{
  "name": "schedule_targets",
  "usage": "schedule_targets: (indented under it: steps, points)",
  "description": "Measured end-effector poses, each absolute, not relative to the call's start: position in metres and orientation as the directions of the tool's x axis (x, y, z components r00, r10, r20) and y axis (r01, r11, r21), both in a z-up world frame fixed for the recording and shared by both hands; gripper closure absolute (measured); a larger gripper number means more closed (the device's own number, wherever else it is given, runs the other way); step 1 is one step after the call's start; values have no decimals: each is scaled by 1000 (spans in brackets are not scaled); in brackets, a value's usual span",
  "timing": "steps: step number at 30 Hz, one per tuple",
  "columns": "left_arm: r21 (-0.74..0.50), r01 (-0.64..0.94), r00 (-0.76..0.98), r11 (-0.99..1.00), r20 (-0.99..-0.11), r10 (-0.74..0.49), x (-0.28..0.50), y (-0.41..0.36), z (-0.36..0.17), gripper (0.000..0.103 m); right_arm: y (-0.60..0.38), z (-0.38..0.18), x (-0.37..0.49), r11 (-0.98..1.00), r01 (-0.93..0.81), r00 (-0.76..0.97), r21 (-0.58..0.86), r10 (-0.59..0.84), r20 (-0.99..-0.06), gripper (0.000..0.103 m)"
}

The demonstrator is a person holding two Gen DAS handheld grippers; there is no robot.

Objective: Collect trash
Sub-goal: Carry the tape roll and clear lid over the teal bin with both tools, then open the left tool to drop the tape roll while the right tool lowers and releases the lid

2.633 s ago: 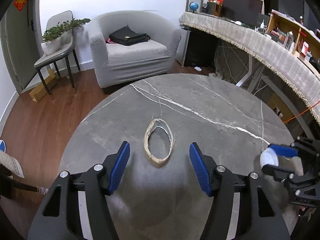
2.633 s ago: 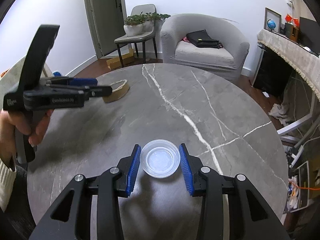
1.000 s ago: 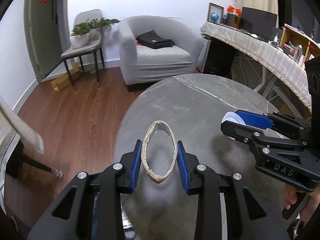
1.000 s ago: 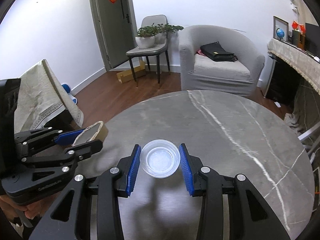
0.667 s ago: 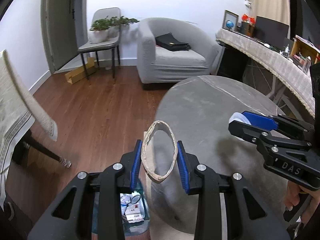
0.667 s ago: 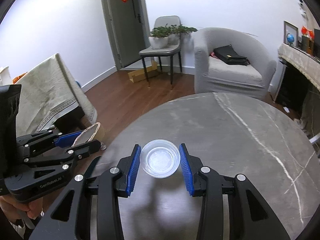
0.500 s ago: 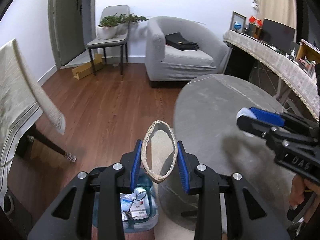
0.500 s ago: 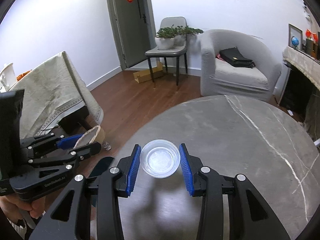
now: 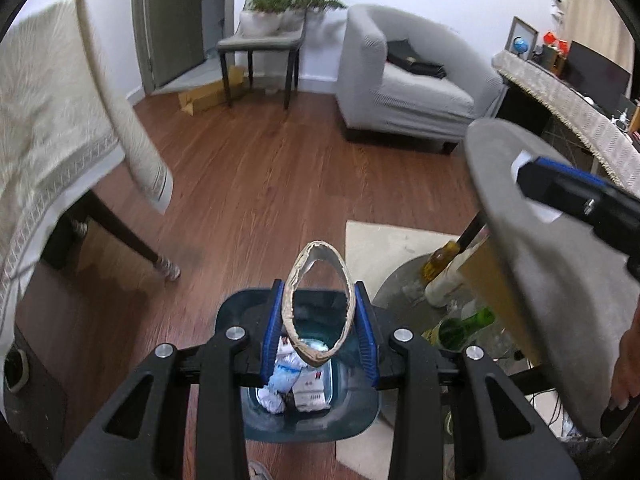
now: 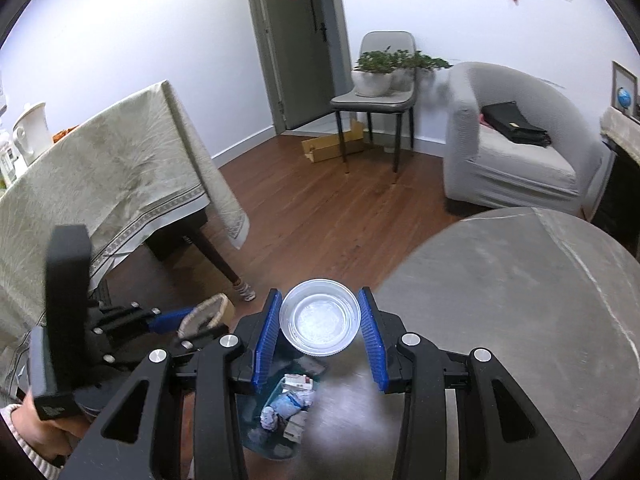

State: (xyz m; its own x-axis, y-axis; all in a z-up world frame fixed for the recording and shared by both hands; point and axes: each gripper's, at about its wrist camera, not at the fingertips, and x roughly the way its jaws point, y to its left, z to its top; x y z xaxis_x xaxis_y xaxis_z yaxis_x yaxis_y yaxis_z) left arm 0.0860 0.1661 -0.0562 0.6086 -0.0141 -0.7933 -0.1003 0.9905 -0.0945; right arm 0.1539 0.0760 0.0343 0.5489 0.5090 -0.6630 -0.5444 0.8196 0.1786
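Observation:
My left gripper (image 9: 319,320) is shut on a squashed brown cardboard ring (image 9: 318,304), held upright above the open teal trash bin (image 9: 236,316), which holds crumpled paper and wrappers. In the right wrist view my right gripper (image 10: 321,320) is shut on a clear round plastic lid (image 10: 320,317), hovering at the round table's left edge over the trash bin (image 10: 280,408). The left gripper (image 10: 192,320) with the ring (image 10: 206,312) shows to its left. In the left wrist view the right gripper's blue finger (image 9: 568,184) crosses the table edge at right.
A grey marble round table (image 10: 520,300) lies at right, with bottles (image 9: 440,276) and a cardboard sheet beneath it on its base. A cloth-covered table (image 10: 100,176) stands at left, its dark leg near the bin. A chair with a plant and a grey armchair (image 9: 408,84) stand beyond.
Both grippers have carried their items leftward off the table toward the bin. The left one has sunk and now hangs over the bin's mouth; the right one has reached the table edge.

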Motion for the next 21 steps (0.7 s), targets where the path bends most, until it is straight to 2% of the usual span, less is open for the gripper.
schedule_targets:
  steps: [21]
  points:
    - [-100,-132,387,986,-921,-42,74,217,-155,66,168,4,158,775,-607,478,173,531,-700,63]
